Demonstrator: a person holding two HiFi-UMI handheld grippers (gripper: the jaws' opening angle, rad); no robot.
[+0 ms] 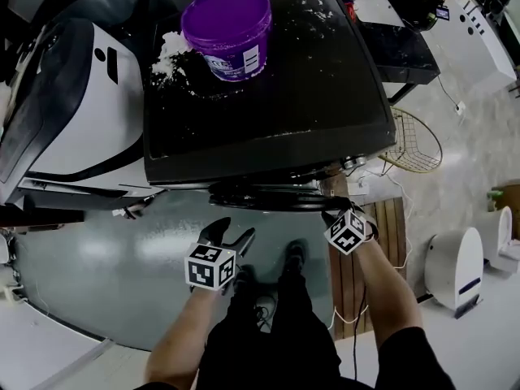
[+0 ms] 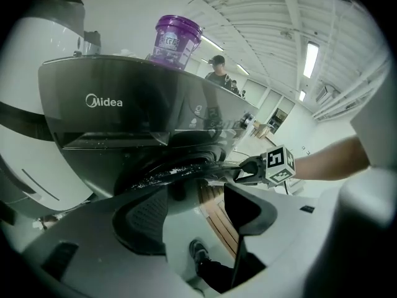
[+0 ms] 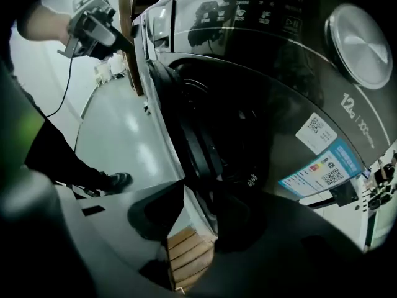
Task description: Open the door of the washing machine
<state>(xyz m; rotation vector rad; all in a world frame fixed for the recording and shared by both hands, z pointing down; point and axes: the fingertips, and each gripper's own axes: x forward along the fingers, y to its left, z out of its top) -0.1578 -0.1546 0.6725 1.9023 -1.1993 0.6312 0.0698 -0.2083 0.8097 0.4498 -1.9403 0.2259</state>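
Observation:
The black washing machine [image 1: 268, 96] stands in front of me, seen from above. Its round door [image 1: 268, 197] juts a little from the front and looks slightly ajar. My right gripper [image 1: 335, 215] is at the door's right edge. In the right gripper view the door rim [image 3: 186, 123] runs down between that gripper's jaws [image 3: 198, 222], which close on it. The left gripper view shows the door [image 2: 173, 172] and the right gripper [image 2: 245, 169] at its end. My left gripper [image 1: 234, 232] hangs in front of the door, open, with only floor between its jaws [image 2: 195, 228].
A purple bucket [image 1: 227, 31] and spilled white powder [image 1: 171, 51] sit on the machine's top. A white appliance [image 1: 73, 112] stands at the left, a wire basket [image 1: 418, 140] and wooden slats [image 1: 390, 234] at the right. My feet are on the floor below the door.

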